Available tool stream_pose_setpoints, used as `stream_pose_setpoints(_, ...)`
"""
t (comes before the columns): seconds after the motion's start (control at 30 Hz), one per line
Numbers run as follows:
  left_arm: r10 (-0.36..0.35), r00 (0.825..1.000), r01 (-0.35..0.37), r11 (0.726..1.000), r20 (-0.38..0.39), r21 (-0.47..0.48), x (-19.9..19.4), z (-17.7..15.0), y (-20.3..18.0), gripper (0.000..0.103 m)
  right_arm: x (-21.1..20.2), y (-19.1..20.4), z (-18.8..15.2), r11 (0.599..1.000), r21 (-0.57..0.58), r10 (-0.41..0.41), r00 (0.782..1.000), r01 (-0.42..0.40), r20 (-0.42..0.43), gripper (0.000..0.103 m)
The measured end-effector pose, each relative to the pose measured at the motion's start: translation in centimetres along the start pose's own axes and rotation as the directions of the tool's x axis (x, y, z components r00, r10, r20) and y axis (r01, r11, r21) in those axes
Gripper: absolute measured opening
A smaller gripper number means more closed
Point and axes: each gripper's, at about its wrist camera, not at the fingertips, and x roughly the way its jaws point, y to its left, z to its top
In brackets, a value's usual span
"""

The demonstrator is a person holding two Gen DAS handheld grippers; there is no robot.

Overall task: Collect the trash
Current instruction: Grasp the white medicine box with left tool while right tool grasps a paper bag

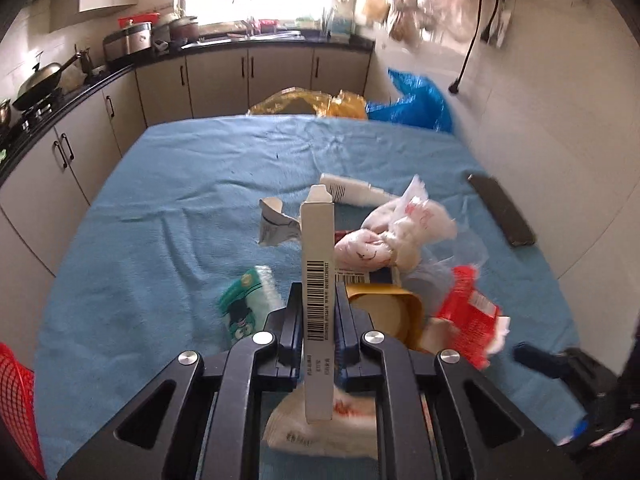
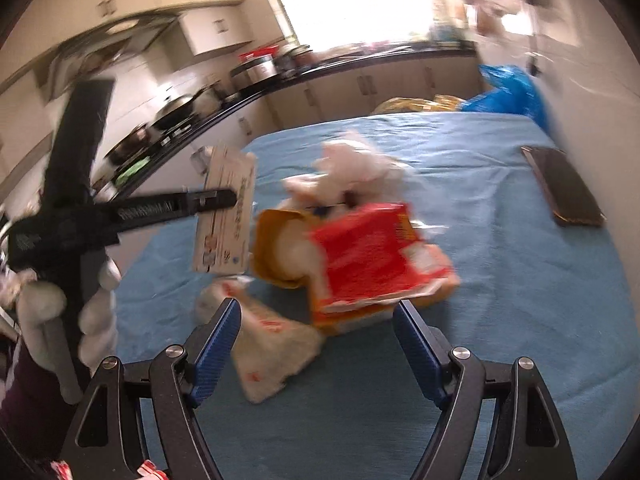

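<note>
My left gripper (image 1: 318, 300) is shut on a slim white carton box (image 1: 317, 248) with a barcode, held above the blue tablecloth (image 1: 180, 200). The same box (image 2: 226, 216) and the left gripper (image 2: 216, 200) show at the left of the right wrist view. My right gripper (image 2: 318, 312) is open, its blue fingers either side of a red snack wrapper (image 2: 372, 256) and a yellow box (image 2: 276, 248). A white plastic bag (image 2: 272, 348) lies just before it. A trash pile of white crumpled bags (image 1: 392, 236), a white tube (image 1: 352, 192) and a green packet (image 1: 248, 304) lies on the table.
A dark flat phone-like slab (image 1: 502, 210) lies near the table's right edge by the wall. A red mesh basket (image 1: 16, 392) shows at the lower left. Yellow (image 1: 308, 104) and blue (image 1: 416, 104) bags sit beyond the table's far end. Kitchen counters (image 1: 248, 76) run along the left and back.
</note>
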Motion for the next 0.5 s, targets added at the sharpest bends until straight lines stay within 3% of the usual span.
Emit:
stream_pose_setpoints(0.23, -0.011, 0.994, 0.014, 0.999, 0.109, -0.031, -7.9, -2.5, 3.2, 0.013, 4.1, 5.1, 0.7, 0.984, -0.176, 0.021, 0.996, -0.036, -0.086, 0.079)
stream_pose_setpoints(0.33, -0.001, 0.989, 0.01, 0.998, 0.145, -0.063, -11.0, -3.8, 5.3, 0.013, 6.6, 6.6, 0.5, 0.97, -0.242, -0.021, 0.99, -0.013, -0.138, 0.069)
stream_pose_setpoints(0.4, 0.02, 0.987, -0.007, 0.997, 0.16, -0.08, -12.7, -5.0, 6.9, 0.013, 7.7, 7.4, -0.1, 0.96, -0.281, -0.054, 0.985, 0.005, -0.166, 0.049)
stream_pose_setpoints(0.47, 0.049, 0.985, -0.032, 0.994, 0.167, -0.105, -14.1, -6.2, 8.9, 0.013, 7.9, 7.9, -0.7, 0.946, -0.32, -0.112, 0.981, 0.056, -0.159, 0.041)
stream_pose_setpoints(0.5, 0.063, 0.984, -0.043, 0.992, 0.167, -0.118, -14.7, -6.8, 9.8, 0.013, 7.7, 8.1, -0.8, 0.944, -0.324, -0.112, 0.982, 0.057, -0.154, 0.027)
